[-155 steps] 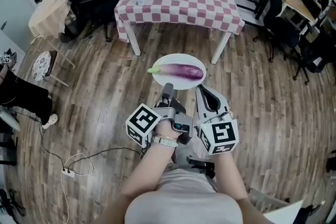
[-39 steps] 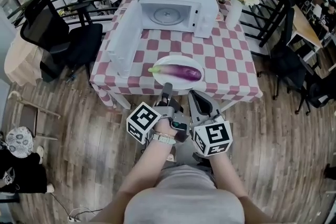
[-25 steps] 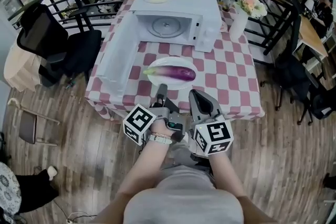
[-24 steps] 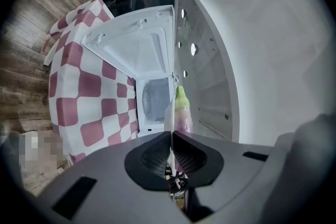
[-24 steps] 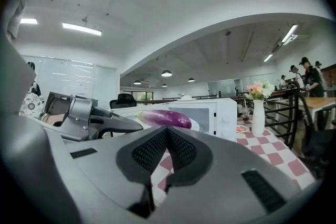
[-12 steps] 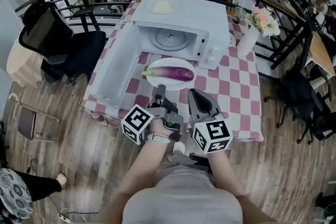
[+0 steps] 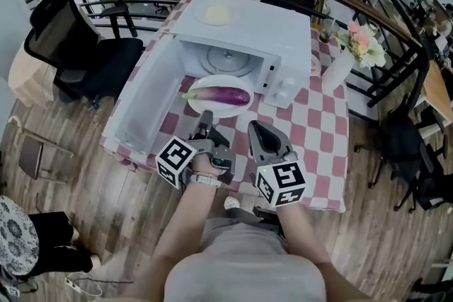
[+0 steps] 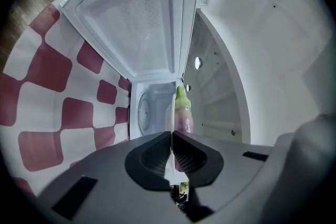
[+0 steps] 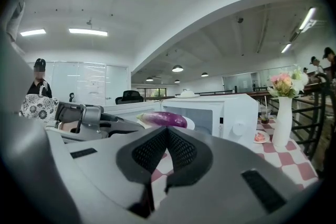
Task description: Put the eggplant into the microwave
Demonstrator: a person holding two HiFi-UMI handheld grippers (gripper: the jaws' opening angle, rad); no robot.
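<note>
A purple eggplant (image 7: 218, 95) with a green stem lies on a white plate (image 7: 237, 107) held in the air just before the open white microwave (image 7: 244, 35). My left gripper (image 7: 205, 115) is shut on the plate's near rim; in the left gripper view the plate (image 8: 170, 150) shows edge-on between the jaws, the eggplant (image 8: 182, 112) beyond them. The microwave door (image 7: 141, 106) hangs wide open to the left and the glass turntable (image 7: 226, 64) is bare. My right gripper (image 7: 255, 128) hovers shut beside the plate, nothing between its jaws.
The microwave stands on a table with a red-and-white checked cloth (image 7: 318, 145). A white vase with flowers (image 7: 341, 68) stands right of it and a small plate (image 7: 216, 13) lies on top. A black chair (image 7: 67, 46) stands left; a railing runs behind.
The table and microwave have drawn closer. Both grippers and the plate with the eggplant have moved forward, from over the table's front part to just before the microwave opening.
</note>
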